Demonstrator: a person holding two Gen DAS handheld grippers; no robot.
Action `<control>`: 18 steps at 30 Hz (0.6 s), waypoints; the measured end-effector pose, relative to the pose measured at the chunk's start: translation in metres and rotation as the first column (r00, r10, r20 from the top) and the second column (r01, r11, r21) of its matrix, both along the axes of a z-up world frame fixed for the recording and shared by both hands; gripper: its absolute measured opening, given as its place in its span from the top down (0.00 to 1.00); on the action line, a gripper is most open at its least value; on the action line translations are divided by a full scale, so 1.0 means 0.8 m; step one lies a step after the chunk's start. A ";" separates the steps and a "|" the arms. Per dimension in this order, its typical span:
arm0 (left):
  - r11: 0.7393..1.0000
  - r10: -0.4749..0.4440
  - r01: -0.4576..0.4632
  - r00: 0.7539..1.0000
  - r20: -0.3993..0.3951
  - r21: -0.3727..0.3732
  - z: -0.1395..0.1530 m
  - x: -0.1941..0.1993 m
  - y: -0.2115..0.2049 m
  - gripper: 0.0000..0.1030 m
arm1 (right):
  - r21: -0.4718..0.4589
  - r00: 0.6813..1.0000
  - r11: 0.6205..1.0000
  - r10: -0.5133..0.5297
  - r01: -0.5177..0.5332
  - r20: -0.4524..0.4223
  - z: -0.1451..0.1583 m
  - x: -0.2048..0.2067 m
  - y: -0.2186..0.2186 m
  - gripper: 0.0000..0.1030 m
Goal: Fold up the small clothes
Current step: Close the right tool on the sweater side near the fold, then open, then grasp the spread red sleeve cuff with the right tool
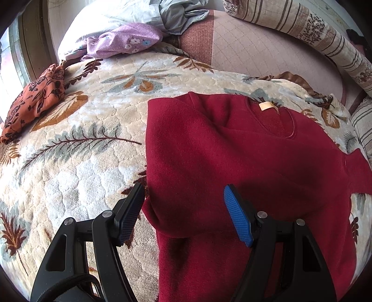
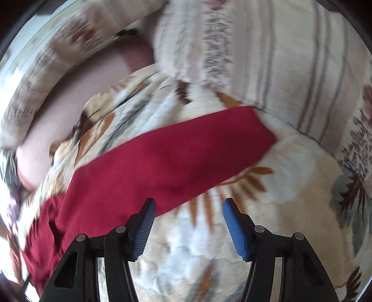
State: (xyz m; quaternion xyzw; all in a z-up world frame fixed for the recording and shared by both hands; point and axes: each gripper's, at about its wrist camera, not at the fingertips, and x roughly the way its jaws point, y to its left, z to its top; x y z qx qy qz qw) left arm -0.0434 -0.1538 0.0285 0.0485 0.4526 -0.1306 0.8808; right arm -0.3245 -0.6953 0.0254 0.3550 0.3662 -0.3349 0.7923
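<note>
A dark red sweater [image 1: 232, 162] lies flat on a leaf-patterned blanket [image 1: 81, 151], neck label up, its left sleeve folded in over the body. My left gripper [image 1: 183, 197] hovers open over the sweater's left edge, with nothing pressed between its blue pads. In the blurred right wrist view the sweater's other sleeve [image 2: 162, 162] stretches out across the blanket [image 2: 279, 220]. My right gripper [image 2: 188, 209] stands open just below that sleeve, its left finger [image 2: 145, 223] beside the sleeve's edge, and only blanket shows between the fingers.
An orange floral cloth [image 1: 34, 102] lies at the blanket's left. A purple flowered garment [image 1: 123, 41] and pale blue cloth [image 1: 179, 16] sit at the back. Striped quilted cushions [image 1: 325, 39] [image 2: 290, 69] border the right side.
</note>
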 end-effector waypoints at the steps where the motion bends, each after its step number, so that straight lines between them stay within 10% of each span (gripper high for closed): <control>1: 1.000 -0.003 0.003 1.000 -0.002 0.001 -0.001 0.000 -0.001 0.31 | 0.012 0.999 1.000 -0.027 0.026 0.019 -0.002 -0.006 -0.008 0.44; 10: 1.000 -0.002 0.002 1.000 -0.004 0.008 -0.003 0.002 -0.001 0.31 | 0.040 0.992 0.993 -0.115 0.113 0.055 -0.022 -0.004 -0.048 0.48; 18: 1.000 0.002 -0.002 1.000 -0.006 0.012 -0.005 0.004 -0.001 0.31 | -0.003 0.989 0.990 -0.139 0.139 0.055 -0.026 0.007 -0.071 0.82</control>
